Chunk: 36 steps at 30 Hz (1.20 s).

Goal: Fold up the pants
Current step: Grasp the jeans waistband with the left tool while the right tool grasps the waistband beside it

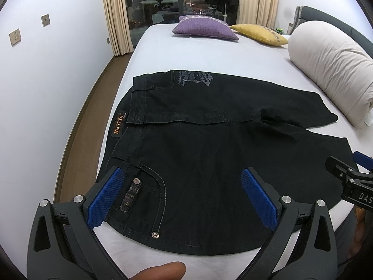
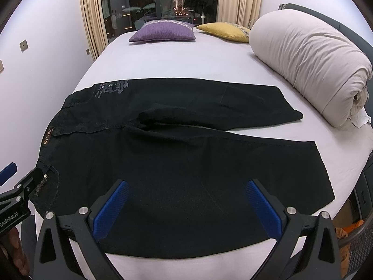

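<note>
Gripper (image 2: 186, 200) above pants (image 2: 177, 154)

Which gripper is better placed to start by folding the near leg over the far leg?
Probably the right gripper: it hangs open over the near leg of the black denim pants, spread flat on the white bed. The left gripper, also open, hangs over the waistband pocket, away from the legs.
</note>
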### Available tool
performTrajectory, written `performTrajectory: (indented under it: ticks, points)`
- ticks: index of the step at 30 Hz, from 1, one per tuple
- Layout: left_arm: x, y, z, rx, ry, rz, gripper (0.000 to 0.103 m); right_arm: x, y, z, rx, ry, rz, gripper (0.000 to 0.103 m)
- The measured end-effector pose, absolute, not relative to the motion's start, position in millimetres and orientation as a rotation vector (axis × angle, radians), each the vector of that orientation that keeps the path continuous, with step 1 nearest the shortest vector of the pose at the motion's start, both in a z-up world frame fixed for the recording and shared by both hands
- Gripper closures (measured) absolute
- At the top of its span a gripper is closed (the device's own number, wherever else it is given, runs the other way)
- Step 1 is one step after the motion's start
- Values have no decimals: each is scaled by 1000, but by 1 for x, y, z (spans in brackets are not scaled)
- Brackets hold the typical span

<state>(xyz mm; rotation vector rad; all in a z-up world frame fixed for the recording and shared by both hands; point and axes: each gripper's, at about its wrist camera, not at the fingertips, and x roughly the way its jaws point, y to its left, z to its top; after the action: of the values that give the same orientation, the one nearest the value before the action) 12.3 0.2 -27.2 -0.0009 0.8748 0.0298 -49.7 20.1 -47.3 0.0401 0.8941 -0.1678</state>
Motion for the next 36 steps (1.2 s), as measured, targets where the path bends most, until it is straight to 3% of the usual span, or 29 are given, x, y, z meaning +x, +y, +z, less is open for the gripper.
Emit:
performTrajectory:
  ticks: [7, 16, 22, 26, 31, 36]
  points:
    - [43, 12, -35, -39, 902, -19, 0, -39, 11, -52, 64, 882, -119, 0]
    - [147, 30, -38, -24, 976, -211, 0, 5, -18, -47, 102, 820, 78, 1]
    - [282, 64, -49, 42, 1030, -217, 0, 36, -29, -56, 48, 828, 227, 24]
    - [355, 77, -64, 146, 1086, -251, 1, 47, -41, -67, 54, 846, 318, 25]
    - [409, 76, -94, 257, 1184, -323, 40, 58, -57, -88, 91, 872, 358, 25]
    - [438, 77, -110, 284, 1233, -370, 41, 69, -65, -94, 92, 889, 380, 25]
